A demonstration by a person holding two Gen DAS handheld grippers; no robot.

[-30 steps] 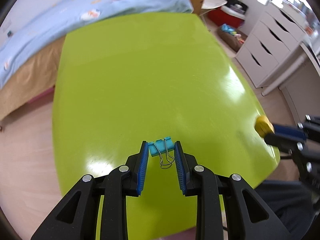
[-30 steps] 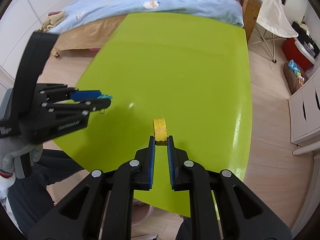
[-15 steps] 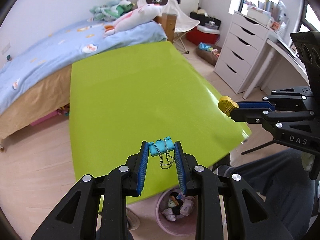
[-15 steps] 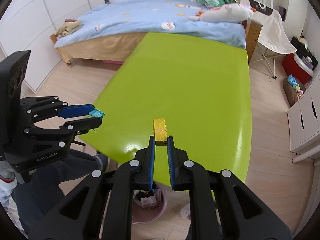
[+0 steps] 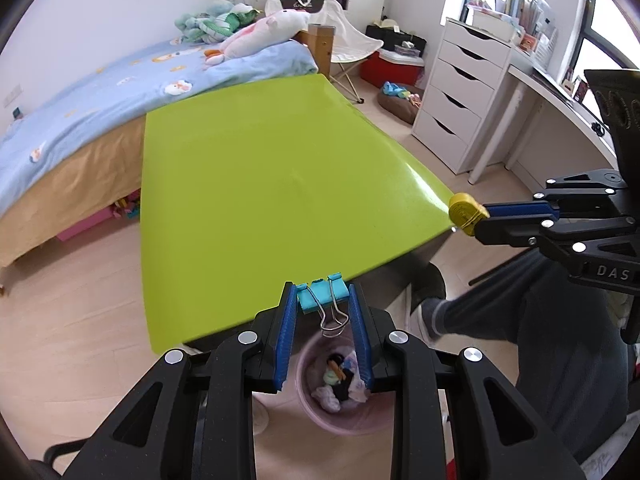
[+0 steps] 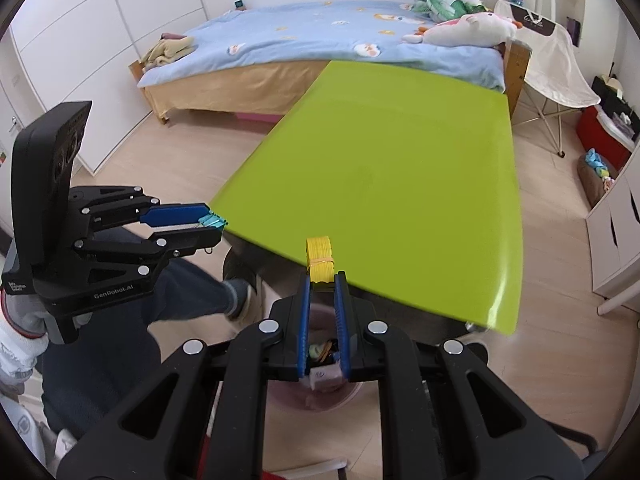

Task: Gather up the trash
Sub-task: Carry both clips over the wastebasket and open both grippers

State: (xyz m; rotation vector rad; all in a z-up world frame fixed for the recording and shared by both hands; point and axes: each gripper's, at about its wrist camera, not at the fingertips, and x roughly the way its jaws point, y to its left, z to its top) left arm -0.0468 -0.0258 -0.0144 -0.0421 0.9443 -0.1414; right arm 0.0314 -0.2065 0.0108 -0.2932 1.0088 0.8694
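Below the left gripper [image 5: 323, 300] sits a pink bin [image 5: 316, 412] holding crumpled scraps. Its blue pads pinch a turquoise binder clip [image 5: 320, 295] by the ends, wire handles dangling over the bin. The right gripper [image 6: 321, 280] clamps a flat yellow bundle [image 6: 319, 258] bound with a rubber band, raised at the green table [image 5: 260, 184] near edge. Beyond the table stands a bed [image 6: 304, 40] with a blue cover.
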